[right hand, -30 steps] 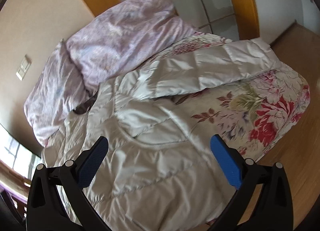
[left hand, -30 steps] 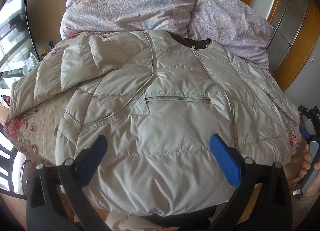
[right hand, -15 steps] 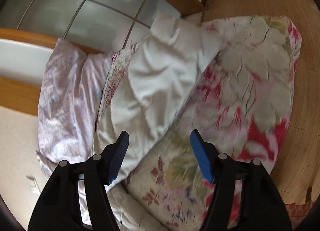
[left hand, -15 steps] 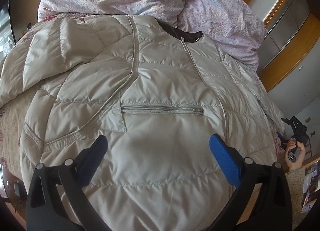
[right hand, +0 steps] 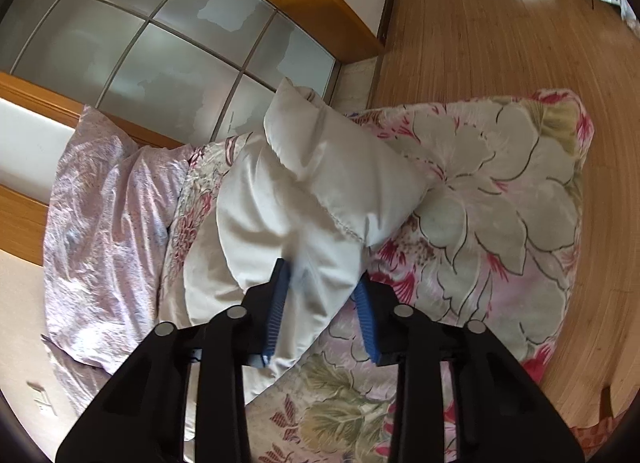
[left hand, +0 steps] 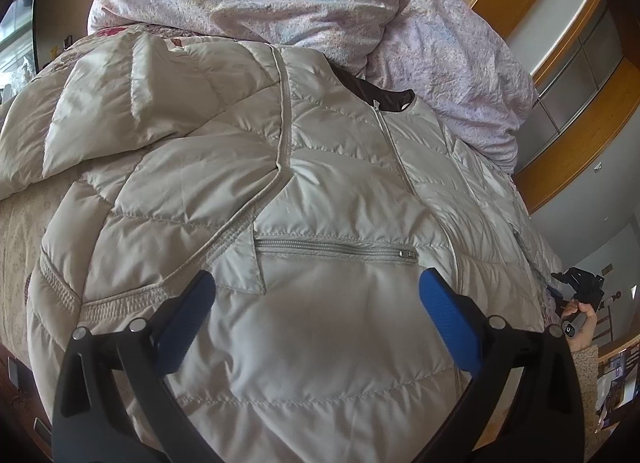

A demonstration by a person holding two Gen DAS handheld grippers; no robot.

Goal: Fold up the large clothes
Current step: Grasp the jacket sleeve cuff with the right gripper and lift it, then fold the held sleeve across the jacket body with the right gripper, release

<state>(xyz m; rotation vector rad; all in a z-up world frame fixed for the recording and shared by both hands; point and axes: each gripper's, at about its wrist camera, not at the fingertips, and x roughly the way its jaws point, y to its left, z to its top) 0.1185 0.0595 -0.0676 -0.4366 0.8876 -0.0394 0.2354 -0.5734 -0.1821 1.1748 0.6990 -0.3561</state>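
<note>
Narrowed since a second before, my right tongs pinched the jacket sleeve on the bed. Left tongs hovered released above the chest. Best, I judged, to grip firmly before folding the sleeve across.

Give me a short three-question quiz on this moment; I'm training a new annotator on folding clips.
1. True or false: the left hand-held gripper is clamped on the jacket.
2. What does the right hand-held gripper have between its blue pads?
A. the lilac pillow
B. the jacket's sleeve
C. the floral quilt
3. Fill in: the chest pocket zipper is zipped ____.

Key
1. False; it hovers open over the front.
2. B.
3. Shut.
</note>
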